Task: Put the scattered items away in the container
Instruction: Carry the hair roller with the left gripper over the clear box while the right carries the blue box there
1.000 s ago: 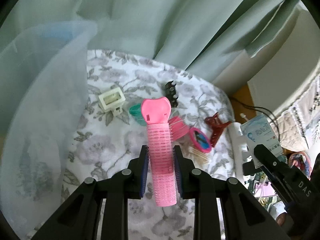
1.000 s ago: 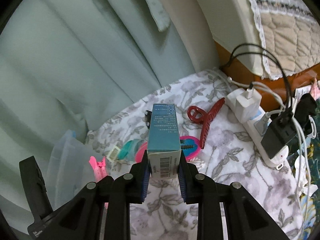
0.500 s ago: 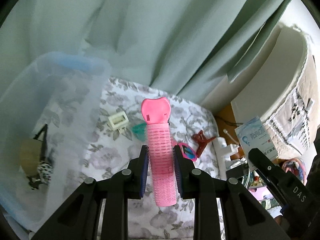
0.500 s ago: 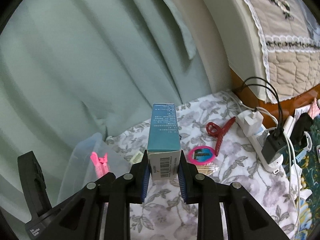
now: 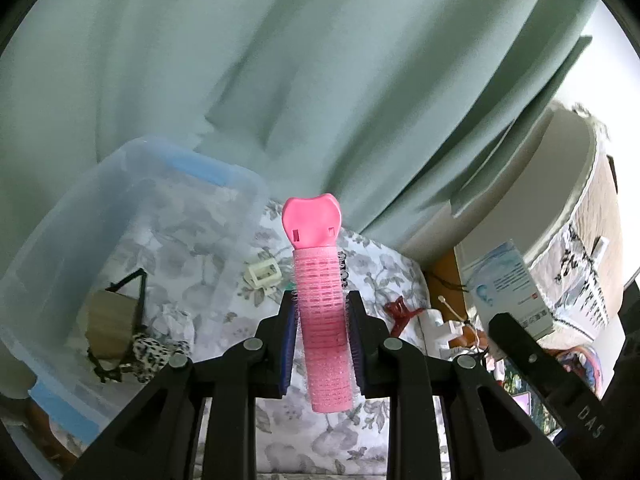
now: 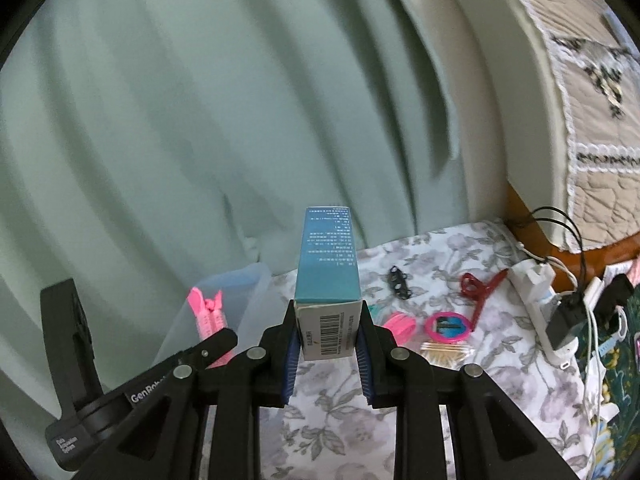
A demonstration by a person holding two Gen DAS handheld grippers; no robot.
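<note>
My left gripper is shut on a pink hair roller clip, held upright in the air to the right of a clear plastic container. The container holds a tan wooden piece and a leopard-print scrunchie. My right gripper is shut on a teal carton, raised above the floral cloth. On the cloth lie a red claw clip, a black clip, a round pink mirror, cotton swabs, a pink roller and a cream clip.
A green curtain hangs behind the table. A white power strip with plugs and cables lies along the right edge. A padded headboard with a quilted cover rises at the far right.
Both grippers have risen, so the scattered items look smaller. In the left wrist view the container has come into view, with the held roller to its right.
</note>
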